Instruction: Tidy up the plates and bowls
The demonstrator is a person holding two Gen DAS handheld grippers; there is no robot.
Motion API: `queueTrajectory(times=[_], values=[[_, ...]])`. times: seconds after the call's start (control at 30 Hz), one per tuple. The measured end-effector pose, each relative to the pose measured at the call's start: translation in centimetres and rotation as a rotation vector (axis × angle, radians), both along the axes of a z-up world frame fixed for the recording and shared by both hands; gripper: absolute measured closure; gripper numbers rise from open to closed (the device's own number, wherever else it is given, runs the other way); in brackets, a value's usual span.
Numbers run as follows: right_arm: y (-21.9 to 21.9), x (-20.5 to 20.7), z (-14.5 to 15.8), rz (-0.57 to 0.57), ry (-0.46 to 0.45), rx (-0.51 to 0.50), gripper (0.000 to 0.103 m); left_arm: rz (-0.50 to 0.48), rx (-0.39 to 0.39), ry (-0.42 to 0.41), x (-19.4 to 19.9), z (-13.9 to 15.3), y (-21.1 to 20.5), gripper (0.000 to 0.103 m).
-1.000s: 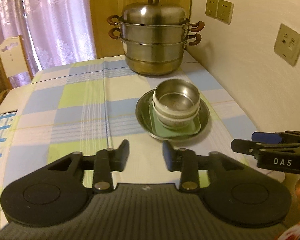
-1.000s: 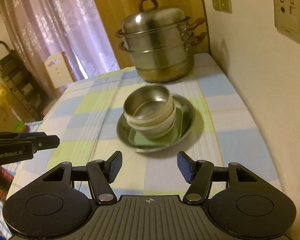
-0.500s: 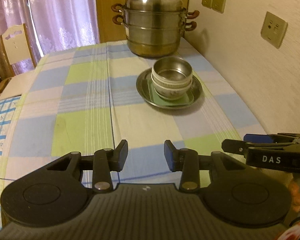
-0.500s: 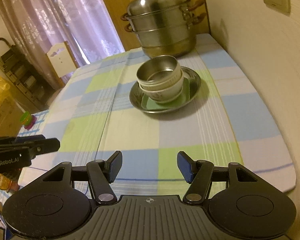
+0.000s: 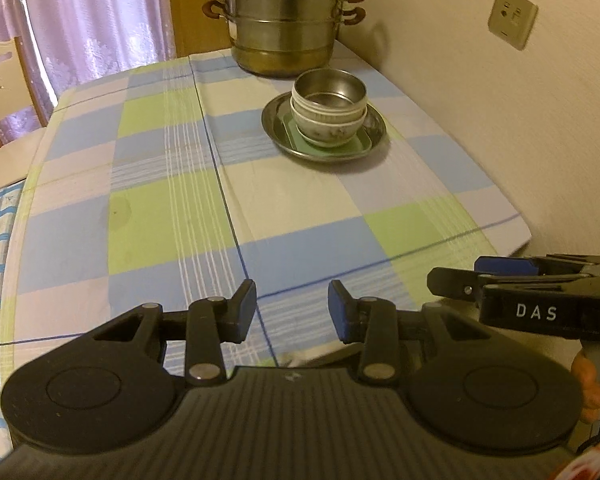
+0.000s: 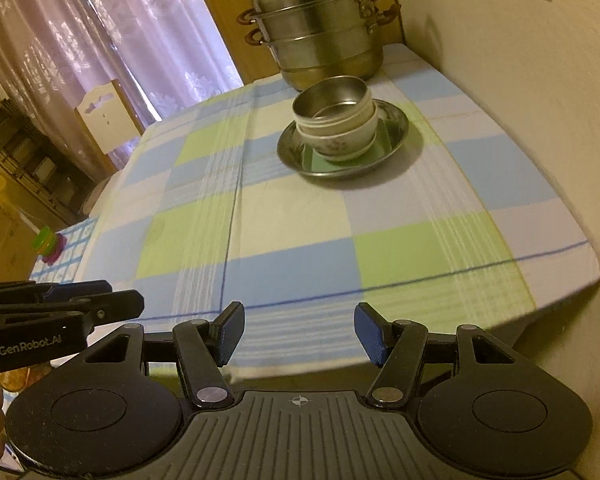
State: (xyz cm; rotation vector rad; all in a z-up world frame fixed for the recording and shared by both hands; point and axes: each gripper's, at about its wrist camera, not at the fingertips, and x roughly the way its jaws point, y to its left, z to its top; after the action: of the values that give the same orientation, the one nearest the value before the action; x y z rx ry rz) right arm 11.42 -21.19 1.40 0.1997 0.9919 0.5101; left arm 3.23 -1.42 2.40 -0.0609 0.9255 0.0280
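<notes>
stacked bowls [image 5: 329,110] far beyond left tool [image 5: 292,308], tool empty

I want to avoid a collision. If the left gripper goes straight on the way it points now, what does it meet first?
Probably the checked blue, green and white tablecloth. The left gripper, jaws open and empty, points down at bare cloth, well short of the stacked bowls. Depth is unclear.

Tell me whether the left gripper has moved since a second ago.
Yes. The left gripper has backed away from the steamer pot: pot and stacked bowls now look farther off.
</notes>
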Motion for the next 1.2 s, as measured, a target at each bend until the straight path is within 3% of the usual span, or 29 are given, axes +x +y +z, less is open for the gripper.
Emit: queueTrajectory(times=[0.5, 1.2], values=[[1.6, -3.8, 0.6, -0.057, -0.013, -0.04, 0.042, -0.107, -0.039, -0.001, -2.1, -0.3, 0.8, 0.066], [2.1, -3.2, 0.8, -0.043, -0.027, -0.056, 0.042, -0.103, -0.047, -0.005, -1.8, -0.3, 1.0, 0.066]])
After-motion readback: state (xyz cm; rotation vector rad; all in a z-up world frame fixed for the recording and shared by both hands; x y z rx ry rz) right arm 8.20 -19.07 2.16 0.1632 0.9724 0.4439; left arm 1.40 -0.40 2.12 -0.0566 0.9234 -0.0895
